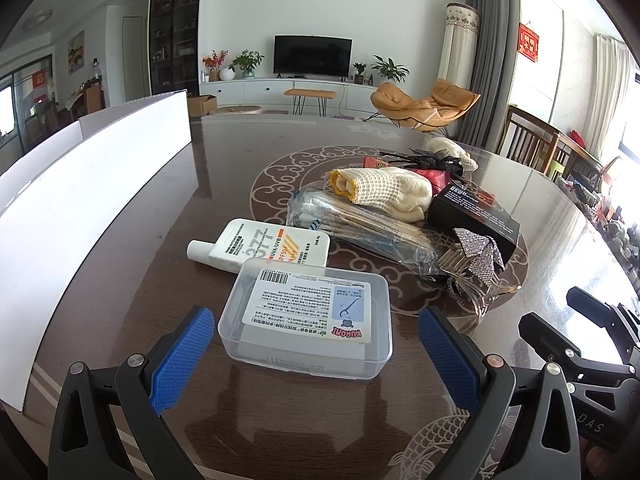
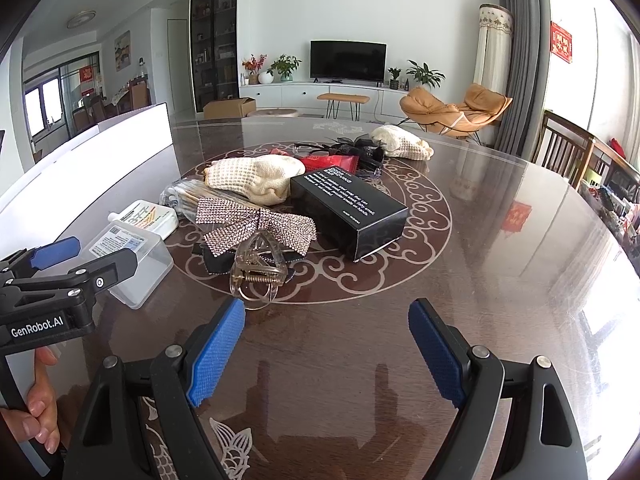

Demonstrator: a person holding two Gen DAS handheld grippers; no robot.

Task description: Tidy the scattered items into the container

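Note:
My left gripper [image 1: 316,344] is open, its blue fingers on either side of a clear plastic floss box [image 1: 308,316], not touching it. Behind the box lie a white sunscreen bottle [image 1: 260,248], a bag of cotton swabs [image 1: 360,220], a cream knitted cloth [image 1: 384,192], a black box [image 1: 472,216] and a rhinestone bow clip [image 1: 480,252]. My right gripper [image 2: 326,344] is open and empty over bare table, just in front of a clear claw clip [image 2: 256,272] and the bow [image 2: 256,224]. The white container [image 1: 80,200] stands at the left.
The dark glossy table [image 2: 460,280] stretches to the right. A second knitted cloth [image 2: 400,142], a red packet [image 2: 332,162] and a black hair piece [image 2: 356,146] lie further back. Wooden chairs [image 2: 568,148] stand at the right.

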